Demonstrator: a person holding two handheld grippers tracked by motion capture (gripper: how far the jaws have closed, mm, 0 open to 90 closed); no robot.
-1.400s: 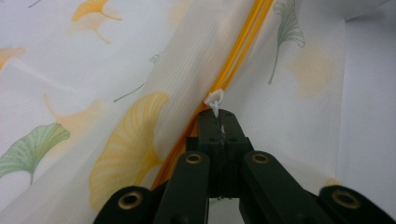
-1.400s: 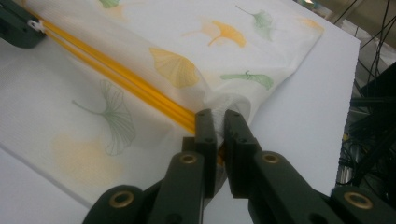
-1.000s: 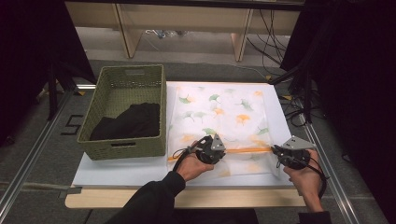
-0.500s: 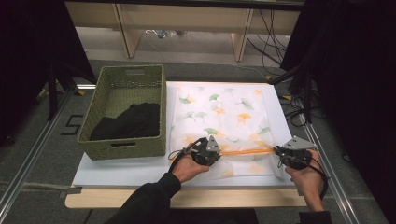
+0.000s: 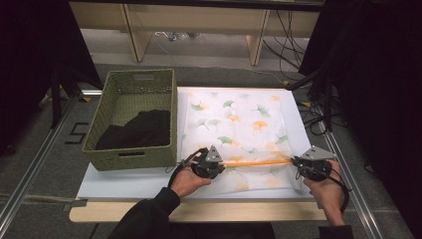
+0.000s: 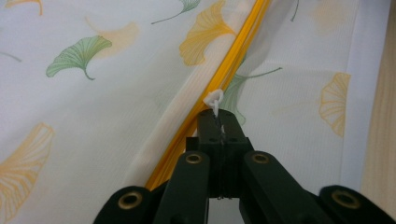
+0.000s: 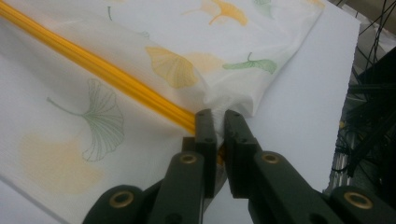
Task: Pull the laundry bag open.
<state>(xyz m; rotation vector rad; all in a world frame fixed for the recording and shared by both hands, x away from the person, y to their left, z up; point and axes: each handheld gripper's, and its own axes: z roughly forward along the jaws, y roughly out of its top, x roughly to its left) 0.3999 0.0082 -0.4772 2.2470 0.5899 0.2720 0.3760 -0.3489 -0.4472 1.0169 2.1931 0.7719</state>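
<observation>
Your bench (image 5: 124, 215) stood with a light wooden top, its near edge bare along the front. One white board (image 5: 127, 180) lay flat on it and covered most of the surface. On that board, to your left, sat one olive-green woven basket (image 5: 99, 133) with a dark cloth (image 5: 137, 130) inside. Just beside the basket, to your right, lay one white mesh bag (image 5: 239, 127) printed with green and orange ginkgo leaves, spread flat, an orange zipper (image 5: 259, 162) running across its near part.
</observation>
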